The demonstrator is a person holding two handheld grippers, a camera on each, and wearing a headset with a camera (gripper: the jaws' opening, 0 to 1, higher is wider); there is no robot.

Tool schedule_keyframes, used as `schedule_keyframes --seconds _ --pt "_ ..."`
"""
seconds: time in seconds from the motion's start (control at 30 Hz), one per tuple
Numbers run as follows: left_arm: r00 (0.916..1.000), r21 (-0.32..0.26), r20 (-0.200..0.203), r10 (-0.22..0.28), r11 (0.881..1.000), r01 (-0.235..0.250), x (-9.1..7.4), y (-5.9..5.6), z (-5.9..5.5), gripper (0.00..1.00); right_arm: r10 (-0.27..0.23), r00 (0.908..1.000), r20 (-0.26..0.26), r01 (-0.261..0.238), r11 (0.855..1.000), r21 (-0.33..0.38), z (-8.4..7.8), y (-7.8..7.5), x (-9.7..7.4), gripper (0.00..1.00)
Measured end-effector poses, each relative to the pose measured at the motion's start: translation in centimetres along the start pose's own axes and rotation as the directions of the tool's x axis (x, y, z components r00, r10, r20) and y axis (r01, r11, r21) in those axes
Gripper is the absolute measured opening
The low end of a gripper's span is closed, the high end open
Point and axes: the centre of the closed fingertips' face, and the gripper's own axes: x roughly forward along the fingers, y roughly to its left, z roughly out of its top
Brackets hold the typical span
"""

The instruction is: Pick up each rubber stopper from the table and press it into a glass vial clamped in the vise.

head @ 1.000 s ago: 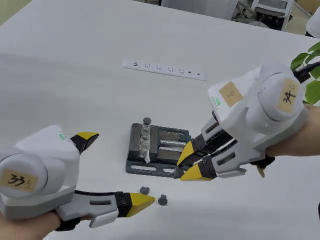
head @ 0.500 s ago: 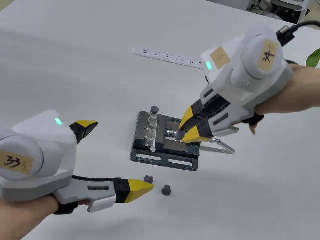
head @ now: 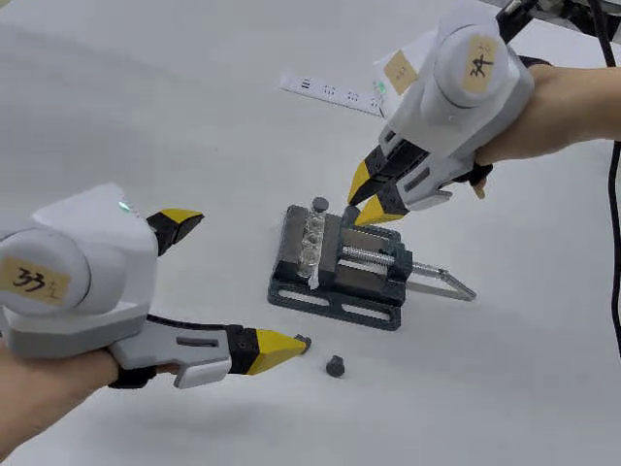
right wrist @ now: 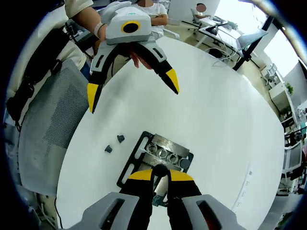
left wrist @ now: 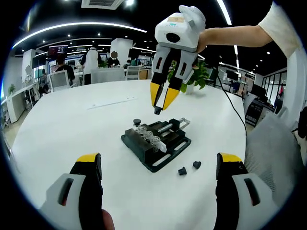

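Observation:
A black vise point(head: 335, 291) point(left wrist: 163, 153) point(right wrist: 139, 151) clamps a row of glass vials point(head: 312, 243) point(left wrist: 149, 139) point(right wrist: 163, 153). The far vial carries a dark stopper point(head: 319, 204) point(left wrist: 137, 122). My right gripper point(head: 357, 206) point(left wrist: 159, 106) point(right wrist: 160, 176) hovers just above the vise's far side, shut on a dark rubber stopper point(left wrist: 157, 111) point(right wrist: 160, 168). Two loose stoppers point(head: 336, 366) point(left wrist: 196, 165) point(right wrist: 109, 149) lie on the white table in front of the vise. My left gripper point(head: 238, 286) point(left wrist: 158, 165) is open and holds nothing, one tip beside the nearer loose stopper point(head: 304, 341).
A white power strip point(head: 330, 92) point(left wrist: 112, 102) lies beyond the vise. The vise's screw handle point(head: 446, 279) sticks out to the right. Office chairs and desks stand around the table, with people in the background of the gripper views.
My right gripper has risen from the vise's near right corner and moved across to above its far side. The left gripper has kept its place and stayed open. The head camera has shifted.

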Motion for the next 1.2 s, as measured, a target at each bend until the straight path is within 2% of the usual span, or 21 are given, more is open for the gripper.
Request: schedule_keyframes --seconds 0.27,0.63,0.9,1.2 --pt "0.9998 0.005 -0.018 -0.008 1.000 0.008 0.1 -0.4 0.0 0.99 0.021 0.9984 -0.052 -0.025 0.996 -0.080 -0.2 -1.1 1.0 0.05" --pt "0.9999 -0.009 -0.013 -0.011 1.000 0.011 0.2 -0.8 0.3 0.99 0.030 0.9972 -0.069 -0.039 0.989 -0.139 0.4 -1.6 2.5 0.04" --pt "0.9998 -0.023 -0.011 -0.018 1.000 0.018 0.2 -1.1 0.1 0.98 0.036 0.9963 -0.078 -0.048 0.988 -0.145 0.1 -1.6 3.0 0.04" --pt "1.0000 -0.023 -0.004 0.000 1.000 0.000 0.1 -0.6 0.1 0.99 0.038 0.9958 -0.083 -0.050 0.987 -0.151 0.3 -1.7 3.4 0.04"
